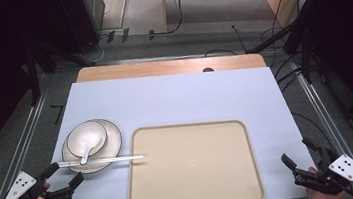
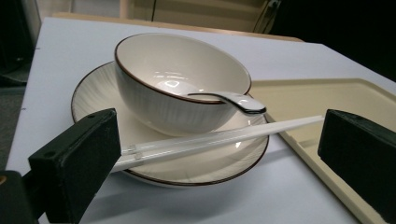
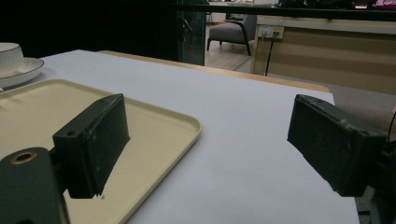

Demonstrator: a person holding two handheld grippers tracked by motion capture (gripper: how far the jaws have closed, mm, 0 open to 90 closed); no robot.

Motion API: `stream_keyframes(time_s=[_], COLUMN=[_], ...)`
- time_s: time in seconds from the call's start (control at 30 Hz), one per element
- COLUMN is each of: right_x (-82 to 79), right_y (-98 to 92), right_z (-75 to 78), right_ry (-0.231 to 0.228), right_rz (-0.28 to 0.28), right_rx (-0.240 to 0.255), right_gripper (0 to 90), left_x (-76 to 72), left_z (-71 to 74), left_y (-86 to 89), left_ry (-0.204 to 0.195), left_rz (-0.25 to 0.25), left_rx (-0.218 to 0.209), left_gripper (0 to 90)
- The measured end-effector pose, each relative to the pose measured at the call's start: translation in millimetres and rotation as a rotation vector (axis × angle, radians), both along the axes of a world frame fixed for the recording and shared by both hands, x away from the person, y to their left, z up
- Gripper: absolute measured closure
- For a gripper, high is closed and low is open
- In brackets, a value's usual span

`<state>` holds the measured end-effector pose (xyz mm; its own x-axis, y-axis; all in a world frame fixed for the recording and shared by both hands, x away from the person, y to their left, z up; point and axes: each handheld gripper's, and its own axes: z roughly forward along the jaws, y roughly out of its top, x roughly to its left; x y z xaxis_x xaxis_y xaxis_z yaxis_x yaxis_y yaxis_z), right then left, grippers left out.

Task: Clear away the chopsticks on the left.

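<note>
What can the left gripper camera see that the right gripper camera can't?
Left gripper view alone: the spoon resting in the bowl, and the white chopsticks lying across the plate, with the left hand-held gripper open around them.

Right gripper view alone: the open right hand-held gripper, a grey chair and a wooden counter behind the table.

Both: the cream tray and the white table top; the bowl and plate sit at the right view's left edge.
</note>
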<state>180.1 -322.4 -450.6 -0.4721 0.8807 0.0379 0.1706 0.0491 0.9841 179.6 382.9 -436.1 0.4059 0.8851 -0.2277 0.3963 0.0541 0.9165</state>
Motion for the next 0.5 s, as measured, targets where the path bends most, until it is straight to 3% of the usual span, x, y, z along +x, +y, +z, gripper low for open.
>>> stream_keyframes(time_s=[0.07,0.1,0.17,0.2,0.23,0.33,0.37,0.47,0.5], right_x=[0.0,-0.2,-0.3,-0.2,0.0,-0.6,-0.4,1.1,1.0], right_y=[-0.1,0.1,0.3,0.8,1.7,2.3,2.3,3.4,4.1], right_z=[-0.4,-0.4,-0.1,0.2,0.4,0.1,0.0,-0.2,-0.2], right_ry=[0.002,0.003,0.001,0.001,0.001,0.002,0.000,0.001,0.003], right_rz=[0.002,0.003,0.005,0.006,0.008,0.015,0.014,0.017,0.018], right_rx=[0.004,0.007,0.003,0.001,0.003,-0.002,0.001,0.001,0.001], right_gripper=[12.9,12.9,12.9,12.9,12.9,12.9,12.8,12.9,12.9], left_x=[-0.1,-0.6,-0.8,-1.2,-3.5,-6.1,-7.3,-10.7,-12.8], left_z=[0.9,4.6,6.7,8.3,10.5,10.8,10.9,11.6,12.2], left_y=[-0.8,-3.6,-5.7,-8.1,-11.5,-11.2,-9.9,-9.3,-10.9], left_ry=[-0.003,-0.006,-0.007,-0.010,-0.006,0.010,0.011,0.013,0.023], left_rz=[-0.008,0.015,0.019,0.017,0.037,0.063,0.041,0.025,-0.014], left_rx=[-0.009,-0.042,-0.037,-0.031,-0.004,0.019,0.015,0.022,0.002], left_gripper=[1.1,7.6,16.4,16.4,29.4,59.0,68.5,90.0,90.0])
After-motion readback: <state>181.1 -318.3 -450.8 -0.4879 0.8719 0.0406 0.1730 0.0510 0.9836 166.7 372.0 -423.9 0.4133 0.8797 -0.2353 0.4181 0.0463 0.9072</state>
